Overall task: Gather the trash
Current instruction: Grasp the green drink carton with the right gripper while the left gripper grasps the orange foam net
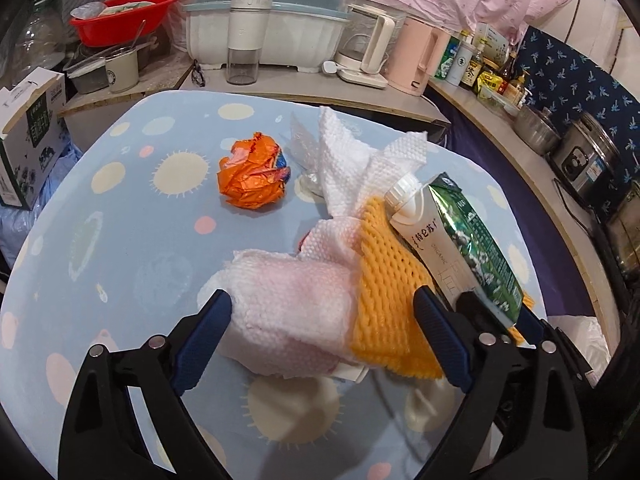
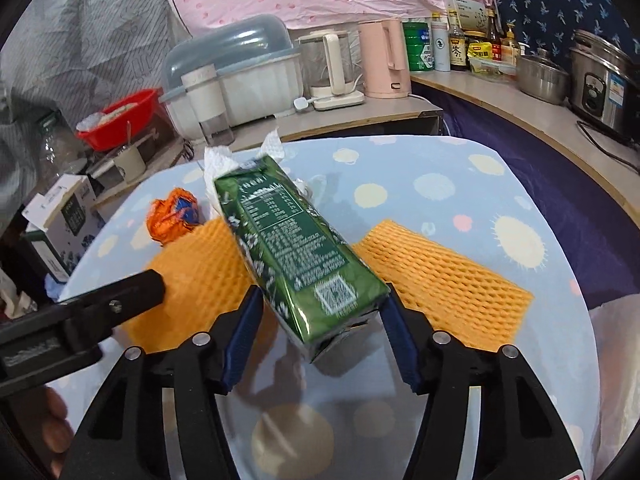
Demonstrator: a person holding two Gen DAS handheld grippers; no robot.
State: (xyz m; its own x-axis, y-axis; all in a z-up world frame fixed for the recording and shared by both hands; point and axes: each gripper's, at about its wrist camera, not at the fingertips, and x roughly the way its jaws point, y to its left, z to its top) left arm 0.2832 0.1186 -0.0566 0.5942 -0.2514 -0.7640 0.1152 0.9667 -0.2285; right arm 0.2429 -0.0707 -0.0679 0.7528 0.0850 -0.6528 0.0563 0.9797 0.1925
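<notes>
Cluttered kitchen bg, blue spotted desk (image 1: 120, 240): right gripper (image 2: 320, 312) grasping green carton (image 2: 296, 240), long axis pointing away, lifted; left gripper (image 1: 324, 316) released, straddling tissue wad (image 1: 292, 300) w/ orange wrapper (image 1: 252, 176) further ahead.

Paper, foil, foam and cloth

Glossy green carton (image 2: 296, 256) with white plastic cap (image 1: 402, 192); embossed white paper towel (image 1: 296, 300); orange foam netting (image 2: 444, 276); crumpled shiny orange wrapper (image 1: 252, 176); soft matt cloth over surface (image 1: 132, 240); matt black plastic claw (image 2: 320, 336), ribbed blue pads (image 2: 244, 340).
</notes>
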